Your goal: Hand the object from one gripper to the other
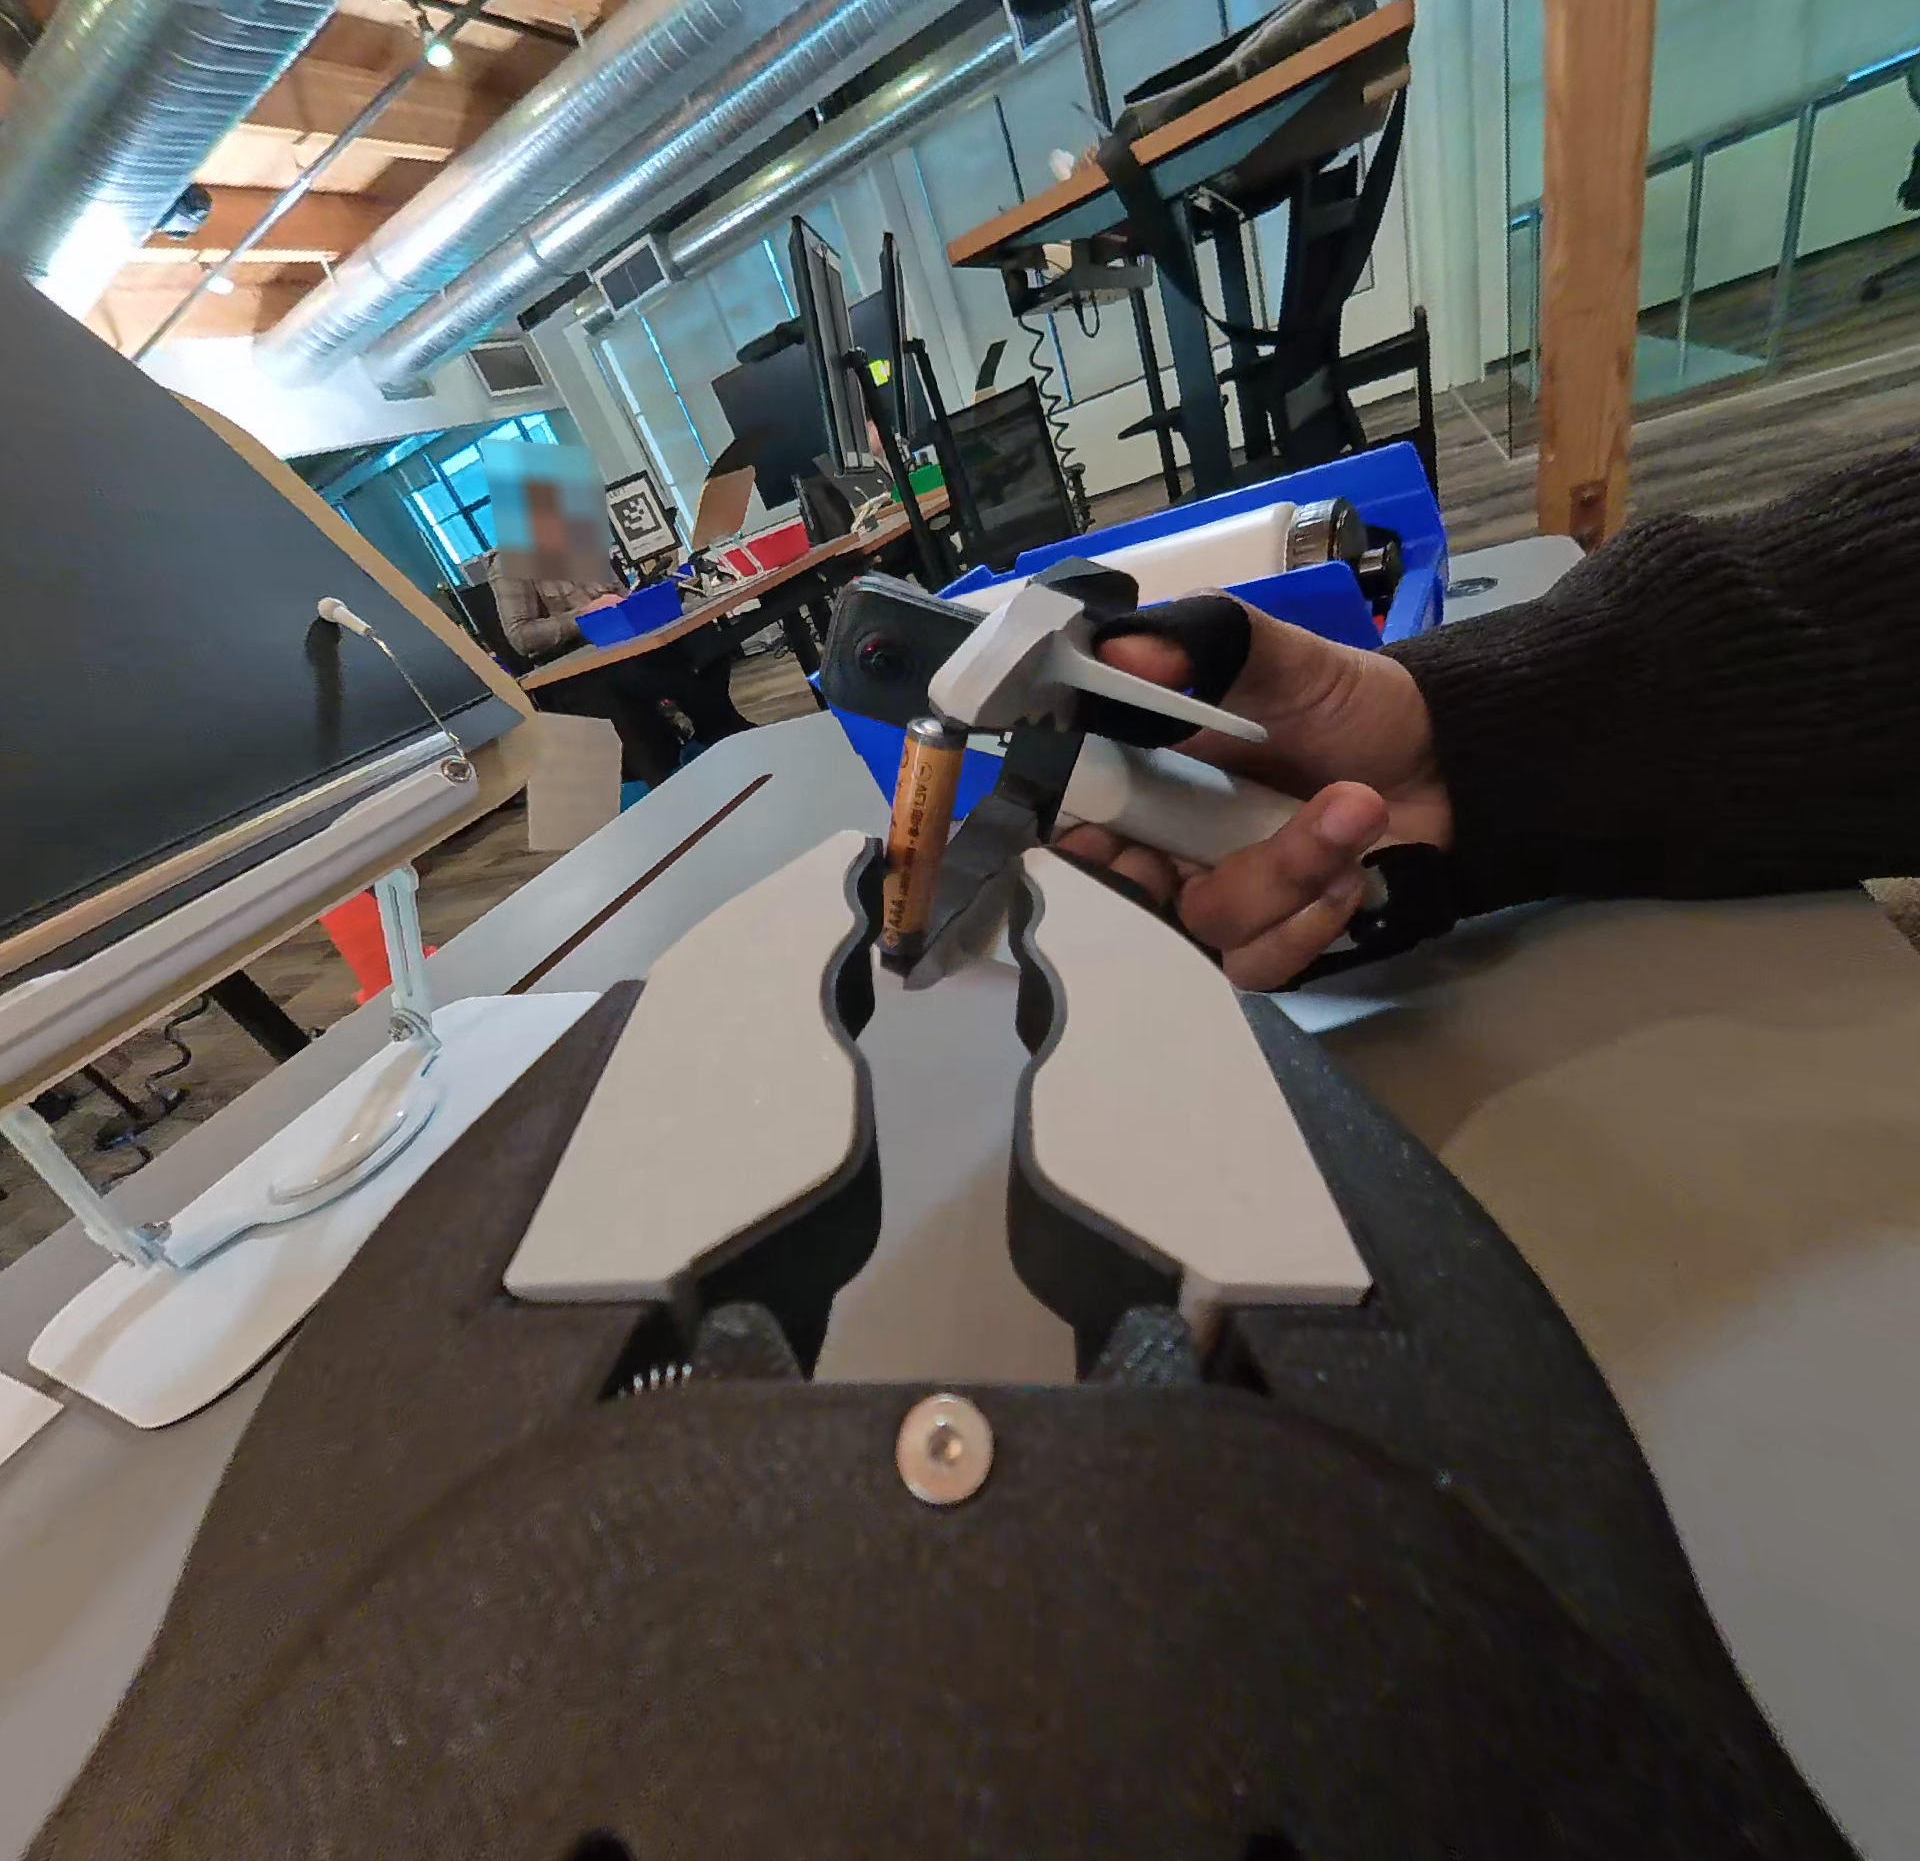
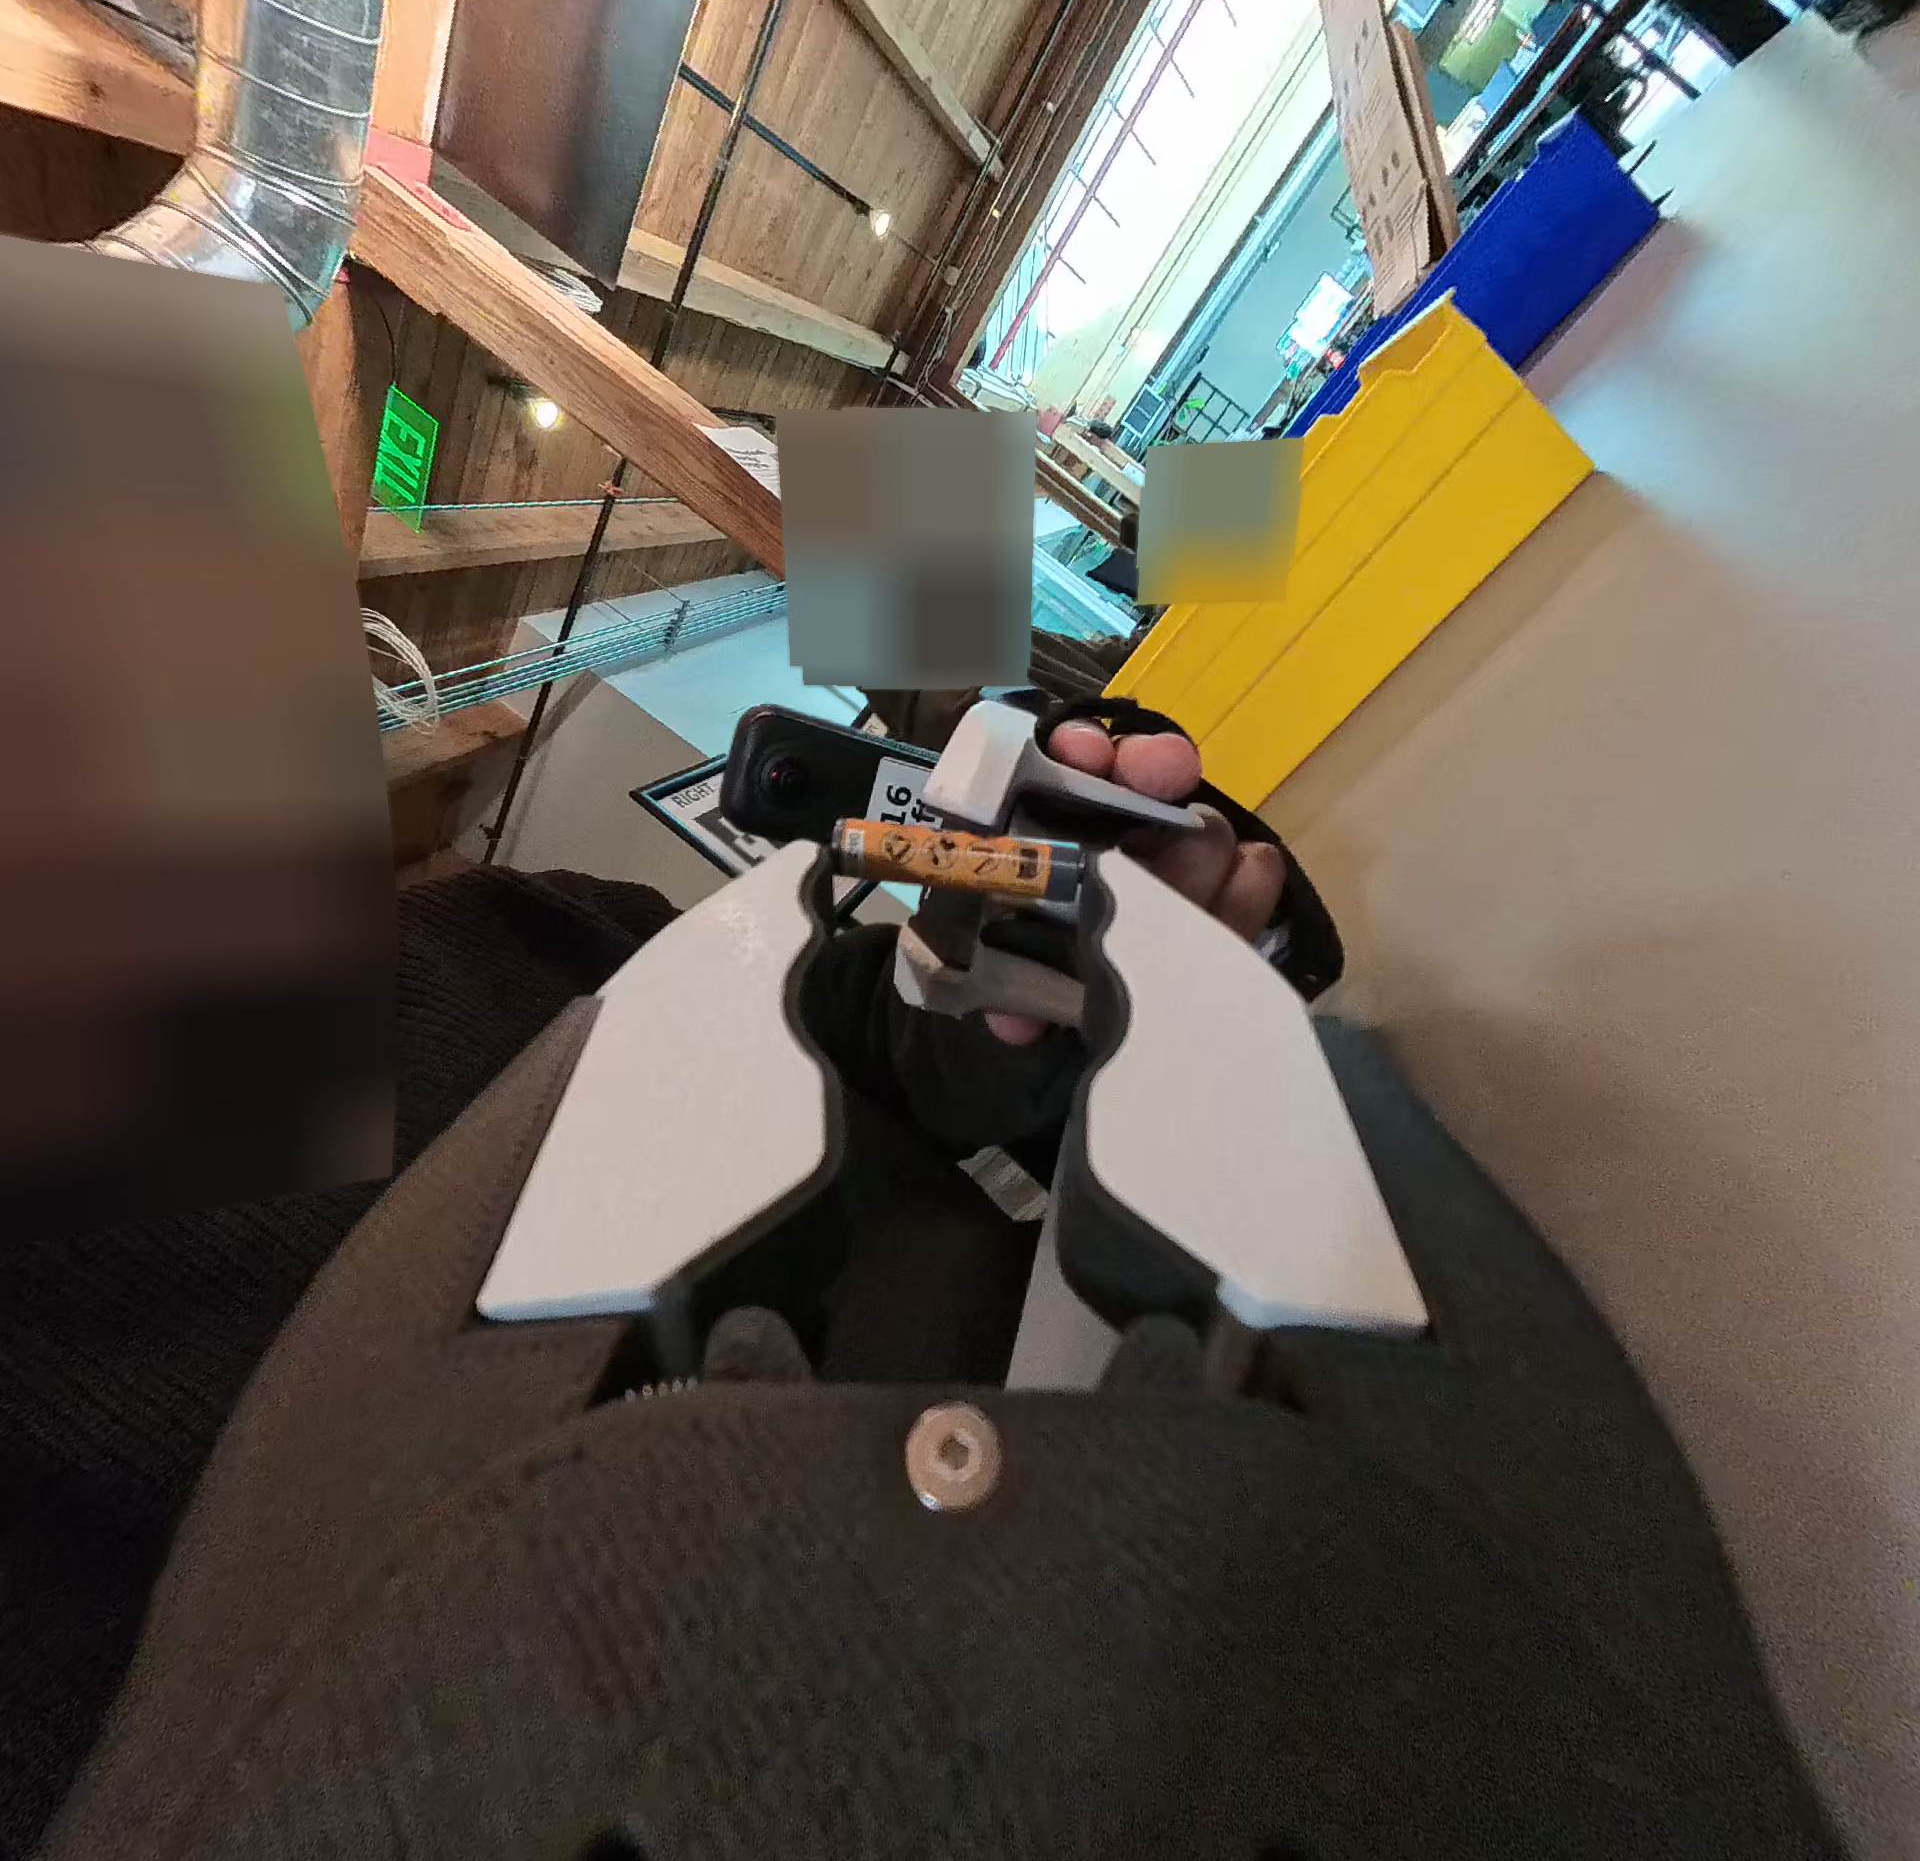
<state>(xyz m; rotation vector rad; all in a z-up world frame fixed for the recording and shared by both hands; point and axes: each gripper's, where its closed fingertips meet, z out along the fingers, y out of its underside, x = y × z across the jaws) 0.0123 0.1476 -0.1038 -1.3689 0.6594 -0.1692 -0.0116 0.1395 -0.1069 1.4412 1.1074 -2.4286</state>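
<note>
At the centre of the left wrist view, the AAA battery [image 1: 914, 843], orange with dark ends, is held lengthwise between the right gripper's [image 1: 961, 835] closed-in fingers. The left gripper [image 1: 940, 912] is kept open, its fingertips flanking the battery.

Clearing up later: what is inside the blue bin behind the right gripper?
A white cylinder with a ridged silver end lies in the blue bin. Anything lower is covered by the bin's wall, the right gripper and the hand.
</note>
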